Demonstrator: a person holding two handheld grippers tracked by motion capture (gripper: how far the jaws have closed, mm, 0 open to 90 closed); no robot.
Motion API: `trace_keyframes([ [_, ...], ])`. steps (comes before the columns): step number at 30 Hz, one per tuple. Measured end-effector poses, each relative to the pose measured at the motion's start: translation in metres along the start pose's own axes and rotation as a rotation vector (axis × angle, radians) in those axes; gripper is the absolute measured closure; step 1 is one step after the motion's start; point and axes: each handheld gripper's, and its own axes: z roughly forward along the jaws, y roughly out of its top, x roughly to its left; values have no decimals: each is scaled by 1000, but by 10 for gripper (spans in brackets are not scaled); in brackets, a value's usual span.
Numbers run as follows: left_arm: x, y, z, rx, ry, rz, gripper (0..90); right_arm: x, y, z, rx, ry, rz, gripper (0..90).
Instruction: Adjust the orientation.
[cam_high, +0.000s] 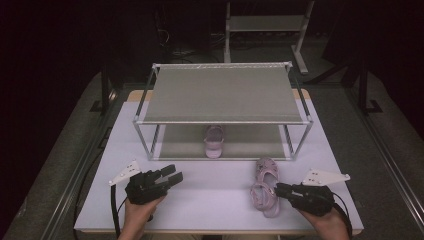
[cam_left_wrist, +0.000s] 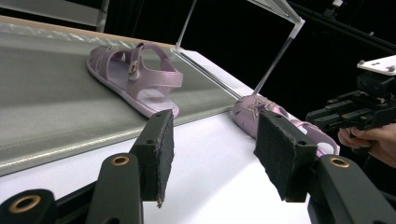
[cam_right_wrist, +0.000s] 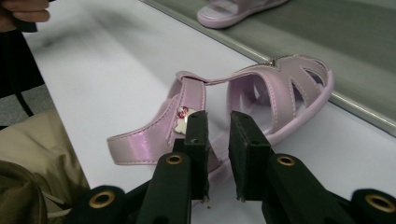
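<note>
A pink sandal (cam_high: 265, 187) lies on the white table (cam_high: 210, 200) at the front right, toe toward the rack. My right gripper (cam_high: 278, 189) meets it from the right. In the right gripper view its jaws stand almost together (cam_right_wrist: 219, 116) on the sandal's (cam_right_wrist: 280, 93) near side by the ankle strap, shut on it. A matching sandal (cam_high: 214, 141) sits on the rack's lower shelf (cam_high: 250, 145). My left gripper (cam_high: 172, 176) rests at the front left, open with nothing between its pads (cam_left_wrist: 161, 154), and looks toward both sandals (cam_left_wrist: 135, 77) (cam_left_wrist: 252, 109).
A two-tier metal rack (cam_high: 225, 95) with grey shelves takes up the back half of the table. Its front posts (cam_high: 144, 140) stand close to the sandal on the table. A hand (cam_left_wrist: 373, 140) holds the right gripper. Dark floor and a far shelf frame (cam_high: 265, 22) surround the table.
</note>
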Motion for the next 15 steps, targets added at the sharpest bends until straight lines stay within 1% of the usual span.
trace_keyframes([
  [1,-1,0,1,5,1,7,467,-2,-1,0,3,-3,6,757],
  [3,-1,0,1,8,-2,8,465,-7,-4,-1,10,-7,20,757],
  [5,-1,-1,1,10,-1,6,466,-10,-7,-2,11,-6,39,753],
  [10,0,-1,1,10,2,-1,459,-18,-12,-5,22,-25,71,729],
  [14,1,-1,1,11,8,-6,455,-23,-13,-10,4,-50,100,703],
  [15,1,-2,1,12,10,-9,454,-25,-14,-13,-4,-54,115,666],
])
